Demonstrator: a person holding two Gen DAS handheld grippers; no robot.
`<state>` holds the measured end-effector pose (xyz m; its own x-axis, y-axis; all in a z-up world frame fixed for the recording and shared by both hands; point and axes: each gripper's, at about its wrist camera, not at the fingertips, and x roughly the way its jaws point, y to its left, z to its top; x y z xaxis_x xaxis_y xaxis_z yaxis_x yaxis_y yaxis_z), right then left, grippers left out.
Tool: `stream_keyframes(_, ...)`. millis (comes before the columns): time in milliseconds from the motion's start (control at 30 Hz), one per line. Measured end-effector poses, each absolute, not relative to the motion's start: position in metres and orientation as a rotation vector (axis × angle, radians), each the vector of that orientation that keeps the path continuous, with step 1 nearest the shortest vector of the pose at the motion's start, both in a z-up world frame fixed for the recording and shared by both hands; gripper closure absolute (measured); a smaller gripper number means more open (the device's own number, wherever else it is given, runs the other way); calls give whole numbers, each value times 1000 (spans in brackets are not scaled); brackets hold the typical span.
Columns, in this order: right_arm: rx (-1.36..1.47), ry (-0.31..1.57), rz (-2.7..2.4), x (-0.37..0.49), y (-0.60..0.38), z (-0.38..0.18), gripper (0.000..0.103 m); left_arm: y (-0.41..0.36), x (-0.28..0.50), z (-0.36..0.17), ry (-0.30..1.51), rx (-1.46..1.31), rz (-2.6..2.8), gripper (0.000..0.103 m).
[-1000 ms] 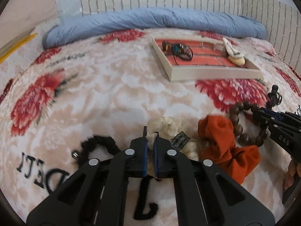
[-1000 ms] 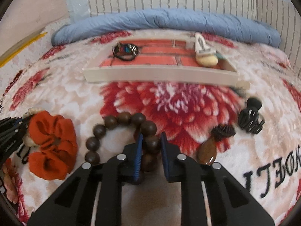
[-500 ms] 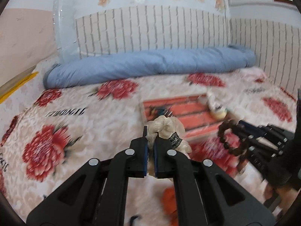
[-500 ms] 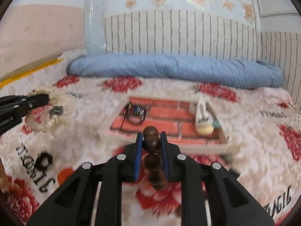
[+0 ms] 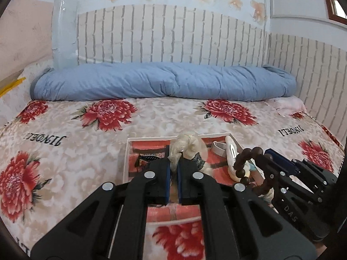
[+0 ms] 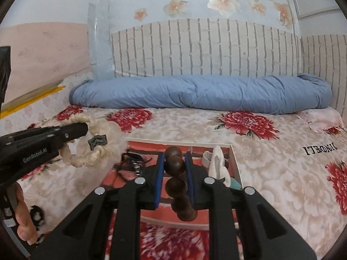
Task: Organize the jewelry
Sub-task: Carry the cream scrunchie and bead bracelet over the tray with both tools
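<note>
We hold two black grippers above a flowered bedspread (image 5: 71, 151), each one clamped on a piece lifted clear of the bed. Our left gripper (image 5: 173, 164) is closed tight on a cream braided hair tie (image 5: 186, 147), which hangs in the air over the near left part of a white-rimmed tray (image 5: 128, 151); the right wrist view shows that hair tie (image 6: 95, 149) as a loop with a small dark label, dangling from the left gripper's tip (image 6: 84, 129). Our right gripper (image 6: 174, 162) is shut on a bracelet of dark brown wooden beads (image 6: 175, 164), the rest of the strand drooping down between its fingers, over the same tray (image 6: 235, 164). Inside the tray, on its red brick-patterned floor, lie a dark bracelet with a cord (image 6: 132, 162) at the left and a white hair clip (image 6: 218, 164) at the right. A rolled blue quilt (image 5: 164, 82) lies along the far edge of the bed, against a brick-patterned wall. A black hair tie (image 6: 36, 215) rests on the bedspread at lower left, beside our left hand (image 6: 23, 216).
</note>
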<state>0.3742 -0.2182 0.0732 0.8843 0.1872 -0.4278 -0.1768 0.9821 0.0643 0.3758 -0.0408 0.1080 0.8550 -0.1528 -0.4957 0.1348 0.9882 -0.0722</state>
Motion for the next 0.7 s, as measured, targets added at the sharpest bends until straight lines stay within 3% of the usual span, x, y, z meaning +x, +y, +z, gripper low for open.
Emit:
stream_keyframes(333,77,583,108,432,-243,12,83,-31,436,35,660,-41,-127,100)
stream_keyframes(700,29,679,-18,446,-252,-10,83,-25,463,-13,797,1,-39,98)
